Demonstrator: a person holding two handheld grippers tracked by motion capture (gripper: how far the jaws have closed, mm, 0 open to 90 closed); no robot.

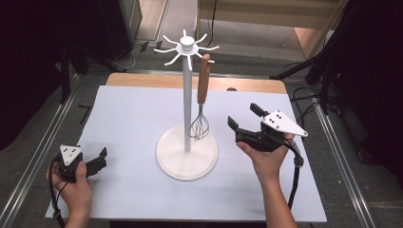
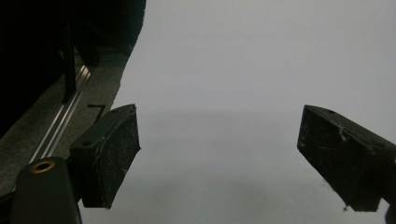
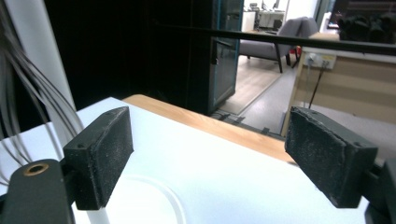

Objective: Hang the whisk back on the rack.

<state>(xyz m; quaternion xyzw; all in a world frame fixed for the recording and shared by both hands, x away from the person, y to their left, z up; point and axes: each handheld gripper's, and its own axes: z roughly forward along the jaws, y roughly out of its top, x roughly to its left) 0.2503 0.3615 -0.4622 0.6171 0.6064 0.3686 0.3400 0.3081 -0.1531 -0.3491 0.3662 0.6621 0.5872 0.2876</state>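
Observation:
A white hook stand (image 1: 187, 95) rises from a round base (image 1: 176, 164) in the middle of the white mat. From one of its top hooks hangs a whisk (image 1: 203, 80) with a wooden handle, its wire head just above the base. My right gripper (image 1: 243, 115) is open to the right of the whisk, jaws pointing toward it, nothing between them. In the right gripper view the gripper (image 3: 210, 154) has the whisk wires (image 3: 18, 84) at the left edge. My left gripper (image 1: 100, 160) rests open at the mat's front left, and in its own view the gripper (image 2: 219, 158) faces bare mat.
The white mat (image 1: 133, 114) covers a wooden table (image 1: 142, 80). Metal floor rails (image 1: 43, 142) run along both sides. Black curtains and stands flank the table, with cables on the floor at the right (image 1: 304, 102). A wooden cabinet (image 3: 345, 88) stands beyond the far edge.

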